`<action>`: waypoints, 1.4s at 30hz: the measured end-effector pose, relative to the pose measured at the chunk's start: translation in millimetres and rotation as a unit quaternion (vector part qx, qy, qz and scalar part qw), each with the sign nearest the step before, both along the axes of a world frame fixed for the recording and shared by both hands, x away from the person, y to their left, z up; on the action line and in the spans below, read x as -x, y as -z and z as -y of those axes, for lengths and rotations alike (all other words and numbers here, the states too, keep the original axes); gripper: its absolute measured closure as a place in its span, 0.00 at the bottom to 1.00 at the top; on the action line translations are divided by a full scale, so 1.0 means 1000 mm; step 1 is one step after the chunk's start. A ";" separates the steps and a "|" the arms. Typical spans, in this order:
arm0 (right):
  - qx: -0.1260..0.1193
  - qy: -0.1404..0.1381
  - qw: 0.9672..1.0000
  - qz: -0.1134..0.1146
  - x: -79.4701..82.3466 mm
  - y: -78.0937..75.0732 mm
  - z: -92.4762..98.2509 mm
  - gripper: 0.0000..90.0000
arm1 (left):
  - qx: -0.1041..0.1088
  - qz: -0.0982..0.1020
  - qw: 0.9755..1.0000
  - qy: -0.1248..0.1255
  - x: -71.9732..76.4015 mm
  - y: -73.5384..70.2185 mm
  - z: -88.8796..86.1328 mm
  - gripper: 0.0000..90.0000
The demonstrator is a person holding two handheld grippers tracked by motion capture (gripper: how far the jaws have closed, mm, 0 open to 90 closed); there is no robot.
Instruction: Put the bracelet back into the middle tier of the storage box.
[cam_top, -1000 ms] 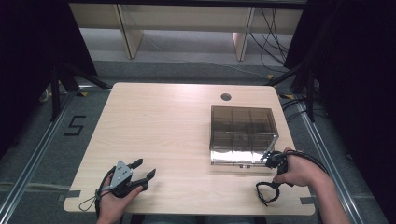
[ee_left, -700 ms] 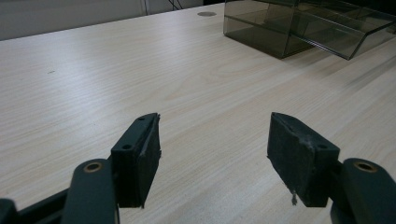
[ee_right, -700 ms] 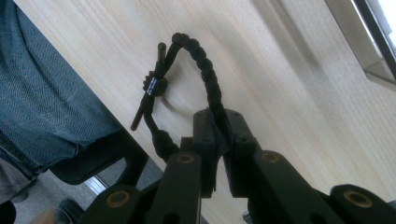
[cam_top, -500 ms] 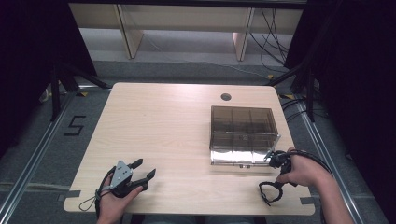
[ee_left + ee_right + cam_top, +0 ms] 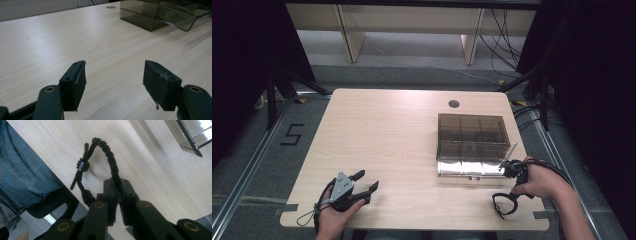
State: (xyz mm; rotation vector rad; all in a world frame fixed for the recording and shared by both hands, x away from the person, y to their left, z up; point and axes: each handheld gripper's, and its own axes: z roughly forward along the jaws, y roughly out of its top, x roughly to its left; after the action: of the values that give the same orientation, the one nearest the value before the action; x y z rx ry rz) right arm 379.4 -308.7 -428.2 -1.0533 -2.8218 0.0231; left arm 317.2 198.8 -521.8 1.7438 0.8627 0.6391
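A black braided cord loop with a small knot and stiff ends hangs over the table's front right edge. My right gripper is shut on it, the cord pinched between the pads. In the high view the right gripper sits just in front of a smoky clear compartment box, jaws turned toward the person. My left gripper rests at the front left of the table, open. Its pads stand wide apart with only bare wood between them.
The light wooden table has a cable hole at the back. The box lies far ahead and right of the left gripper; its corner shows past the cord. The person's jeans are below the table edge.
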 end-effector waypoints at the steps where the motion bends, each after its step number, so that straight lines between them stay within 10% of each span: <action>1: 0.003 0.003 1.000 -0.001 0.000 -0.001 0.000 0.95 | 0.000 0.002 1.000 0.001 0.000 0.000 0.000 0.38; 42: -0.003 0.004 0.999 0.037 -0.021 -0.042 0.000 0.95 | 0.001 0.005 1.000 0.007 -0.002 0.000 0.000 0.38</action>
State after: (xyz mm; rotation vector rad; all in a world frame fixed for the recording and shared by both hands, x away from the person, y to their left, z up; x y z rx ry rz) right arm 399.9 -309.1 -385.8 -1.0849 -2.8820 -0.0255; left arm 318.9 199.0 -522.2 1.7420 0.8442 0.6377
